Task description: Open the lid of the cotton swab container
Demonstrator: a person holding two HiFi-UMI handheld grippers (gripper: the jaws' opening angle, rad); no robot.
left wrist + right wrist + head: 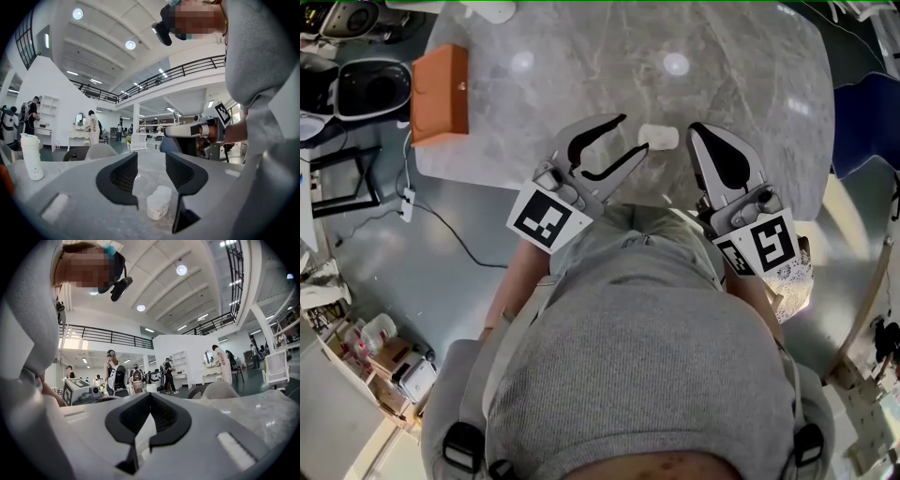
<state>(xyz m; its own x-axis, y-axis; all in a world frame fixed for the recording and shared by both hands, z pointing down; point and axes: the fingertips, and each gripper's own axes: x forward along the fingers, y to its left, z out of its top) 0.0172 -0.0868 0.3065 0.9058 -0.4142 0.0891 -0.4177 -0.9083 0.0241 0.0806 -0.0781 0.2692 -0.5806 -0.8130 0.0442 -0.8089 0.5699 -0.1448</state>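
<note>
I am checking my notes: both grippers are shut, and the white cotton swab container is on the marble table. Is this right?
No. The left gripper is open, jaws apart; the left gripper view shows it. The right gripper is shut, and the white cotton swab container is on the marble table.

Glossy marble table (581,84), whitish plastic container (659,137) (matt)

Orange box (441,94) on marble table (581,56) corner — white bottle (32,157) upright — cable (441,230) on floor (422,272).

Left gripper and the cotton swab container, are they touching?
Apart: the left gripper view shows tabletop between the container and each open jaw of the left gripper.
</note>
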